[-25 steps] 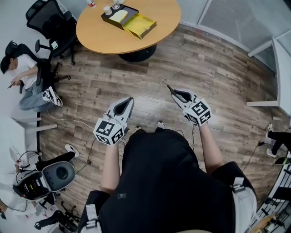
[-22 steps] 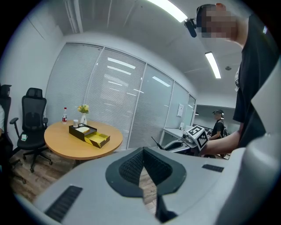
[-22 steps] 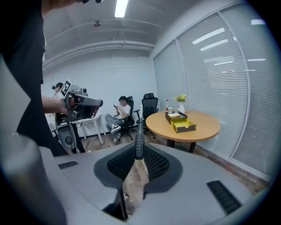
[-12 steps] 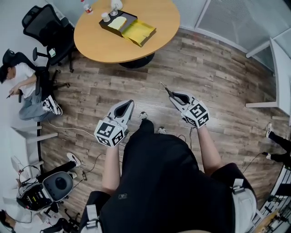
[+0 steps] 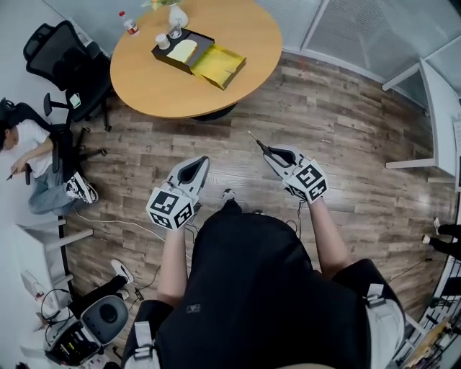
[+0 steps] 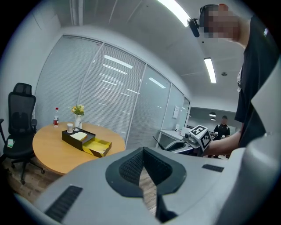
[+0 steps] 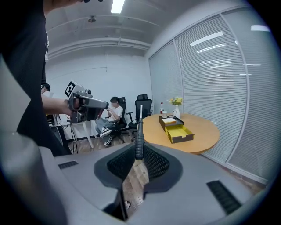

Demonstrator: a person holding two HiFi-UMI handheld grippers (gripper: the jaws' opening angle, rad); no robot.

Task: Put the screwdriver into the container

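Note:
A thin black screwdriver [image 5: 257,141] [image 7: 139,130] sticks out forward from my right gripper [image 5: 271,150] [image 7: 138,156], which is shut on its ribbed handle. The container [image 5: 197,55] is a black box with a yellow open part; it lies on the round wooden table [image 5: 166,83], well ahead of both grippers. It also shows in the left gripper view as the container [image 6: 86,141] and in the right gripper view as the container [image 7: 176,129]. My left gripper [image 5: 197,163] [image 6: 142,152] is shut with nothing in it, held over the wood floor.
A vase [image 5: 177,16], a bottle [image 5: 127,24] and small cups stand behind the container. Black office chairs [image 5: 59,58] and a seated person [image 5: 32,155] are at the left. Cables and equipment [image 5: 90,328] lie at the lower left, a white desk [image 5: 439,101] at the right.
The person carrying the grippers has stepped toward the round table, which now lies a little nearer. Both grippers keep their pose, and the screwdriver stays in the right one.

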